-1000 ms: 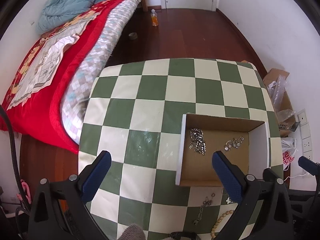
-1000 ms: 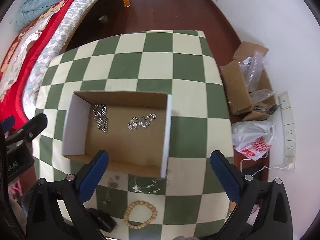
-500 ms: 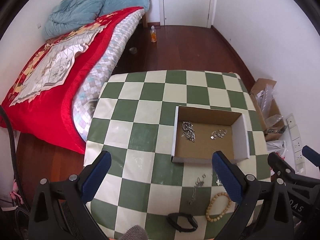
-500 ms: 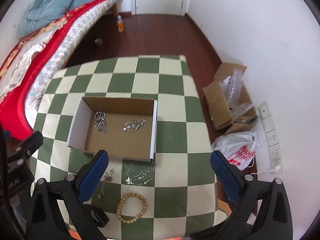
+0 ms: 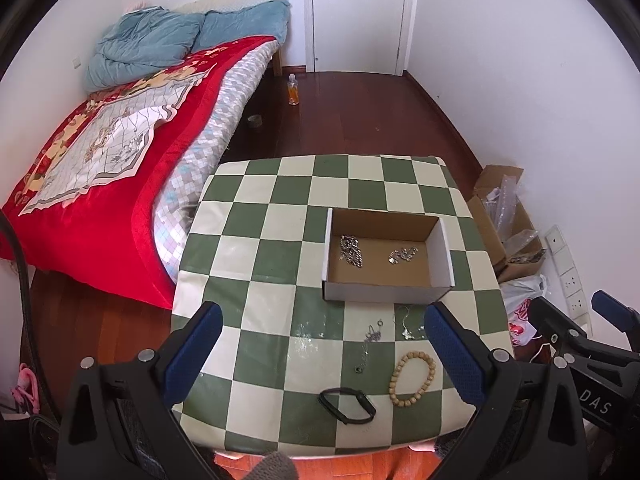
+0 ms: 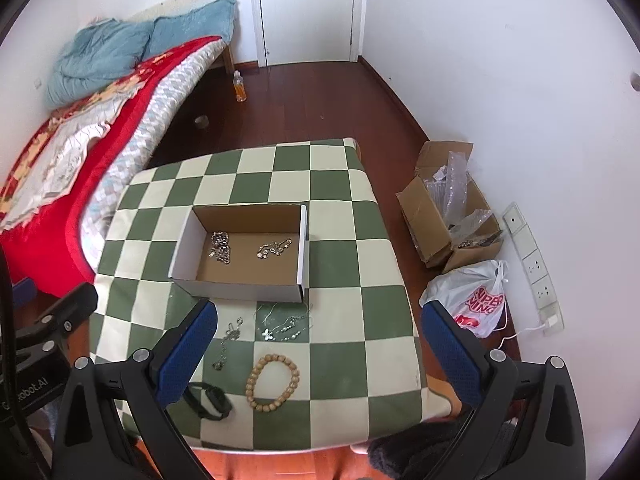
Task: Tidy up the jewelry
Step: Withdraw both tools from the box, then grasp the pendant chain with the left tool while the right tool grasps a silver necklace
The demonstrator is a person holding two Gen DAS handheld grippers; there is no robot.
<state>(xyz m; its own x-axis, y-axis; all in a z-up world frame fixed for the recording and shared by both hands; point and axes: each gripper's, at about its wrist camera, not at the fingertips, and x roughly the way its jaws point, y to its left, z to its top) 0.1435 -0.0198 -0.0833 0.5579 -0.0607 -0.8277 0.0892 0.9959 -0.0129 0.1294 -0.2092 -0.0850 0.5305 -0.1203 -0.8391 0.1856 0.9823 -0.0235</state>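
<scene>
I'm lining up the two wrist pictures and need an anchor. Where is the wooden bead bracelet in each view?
Left wrist view: the wooden bead bracelet lies lower right of centre, just inside the right-hand finger of the left claw.
Right wrist view: the wooden bead bracelet lies lower centre, between the fingers of the right claw.
Shared landmark: the cardboard box sits beyond it on the checkered tablecloth.

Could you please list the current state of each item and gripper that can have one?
cardboard box: open-topped, holding two silver pieces
wooden bead bracelet: outside the box, flat on the cloth
black band: outside the box, flat
thin chains: loose on the cloth before the box
left gripper: open, empty
right gripper: open, empty
door: closed
</scene>
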